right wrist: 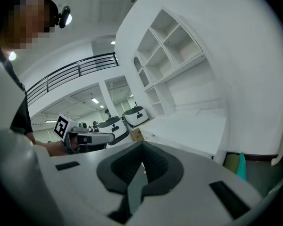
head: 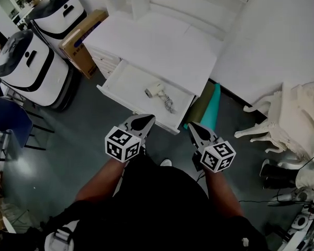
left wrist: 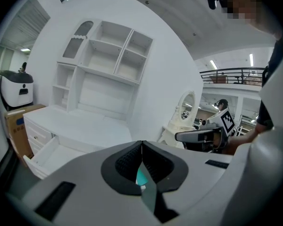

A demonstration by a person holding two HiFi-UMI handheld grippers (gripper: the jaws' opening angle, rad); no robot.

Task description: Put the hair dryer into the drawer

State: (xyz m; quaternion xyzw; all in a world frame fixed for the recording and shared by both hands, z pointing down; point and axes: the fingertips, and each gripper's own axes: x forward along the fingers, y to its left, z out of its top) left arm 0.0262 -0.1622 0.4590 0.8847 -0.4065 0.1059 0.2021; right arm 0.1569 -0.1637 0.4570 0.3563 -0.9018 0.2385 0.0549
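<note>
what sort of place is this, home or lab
Likely a big lab or test hall with a mock bedroom corner: a white desk with an open drawer and shelves, white robot-like machines parked beside it, and a mezzanine railing behind.

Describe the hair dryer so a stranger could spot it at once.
Find the big white desk. One drawer at its front stands open. The hair dryer lies inside, the only thing there, white with a tangled grey cord.

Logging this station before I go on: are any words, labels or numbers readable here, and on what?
No text can be read.
Print on the cardboard box: dark blue, too blurred to read.
The cube on the left gripper, likewise on the right gripper: square code patterns, no letters.
</note>
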